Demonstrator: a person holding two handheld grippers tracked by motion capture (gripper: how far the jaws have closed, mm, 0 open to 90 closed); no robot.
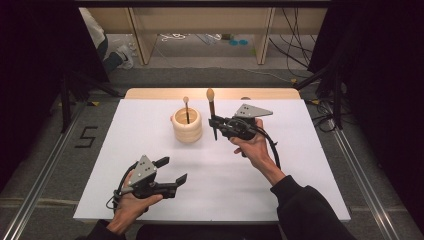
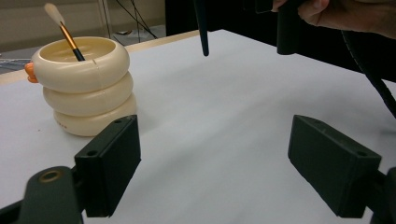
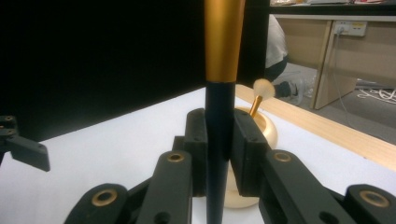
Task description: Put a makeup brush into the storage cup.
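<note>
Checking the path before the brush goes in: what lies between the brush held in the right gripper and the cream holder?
Nothing: in the high view, bare white table separates the held brush from the holder.

the left tool [image 1: 171, 170] hovers low near the surface's front edge, jaws spread wide with nothing between them, held from behind by the left hand [image 1: 131, 202]. the right tool [image 1: 216, 121], raised nearer the back edge, is clamped tight, gripped by the right hand [image 1: 254, 145].
</note>
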